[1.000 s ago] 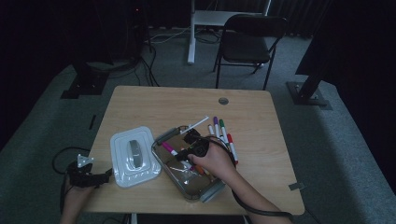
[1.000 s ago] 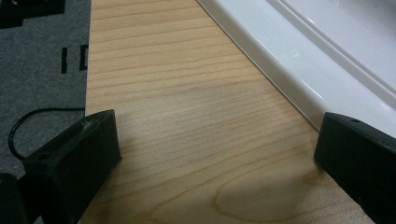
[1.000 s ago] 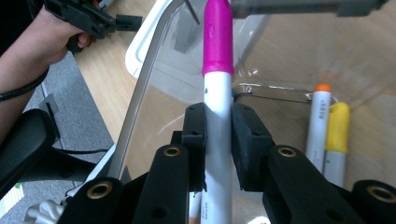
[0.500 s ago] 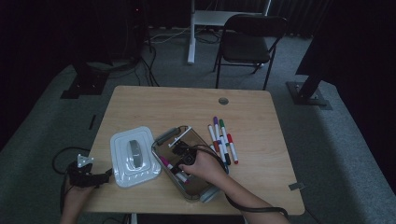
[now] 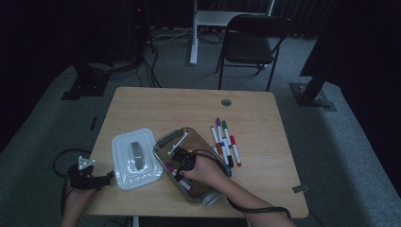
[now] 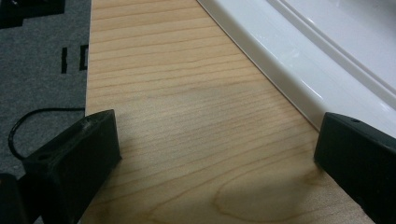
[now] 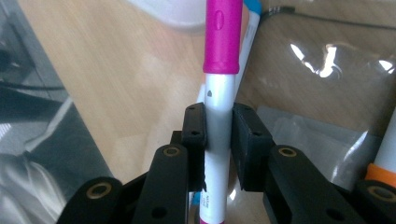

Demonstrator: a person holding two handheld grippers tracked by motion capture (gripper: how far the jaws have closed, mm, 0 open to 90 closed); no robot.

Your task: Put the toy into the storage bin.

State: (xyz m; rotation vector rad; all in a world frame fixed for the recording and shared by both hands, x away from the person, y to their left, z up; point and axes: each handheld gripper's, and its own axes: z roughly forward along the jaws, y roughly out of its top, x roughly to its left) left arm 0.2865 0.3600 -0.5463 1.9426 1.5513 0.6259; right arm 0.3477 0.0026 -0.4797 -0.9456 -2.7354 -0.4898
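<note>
The right gripper (image 7: pixel 218 135) is pinching a pink-capped marker (image 7: pixel 220 84), jaws pressed on the white barrel just below the cap. In the high view the right gripper (image 5: pixel 182 163) is sitting down inside the clear container (image 5: pixel 198 138), near the middle of the table (image 5: pixel 156 106), with the person's right hand (image 5: pixel 204 170) wrapped around it from the near side. The marker is lying along the line of the jaws in the right gripper view, cap pointing away from the camera. An orange-capped marker (image 7: pixel 384 161) is sitting at the right edge of that view (only partly visible), and a blue-tipped one (image 7: pixel 253 9) is lying behind the pink cap.

The left gripper (image 6: pixel 217 149) is resting at the table's near left corner with jaws spread wide and bare wood between them. In the high view the left gripper (image 5: pixel 87 177) is lying just beside the white lid (image 5: pixel 135 158), the right-hand jaw close to the lid's rim (touching or not, can't tell).

A row of loose markers (image 5: pixel 226 141) is lying on the table right of the container, caps purple, green, red among them.
</note>
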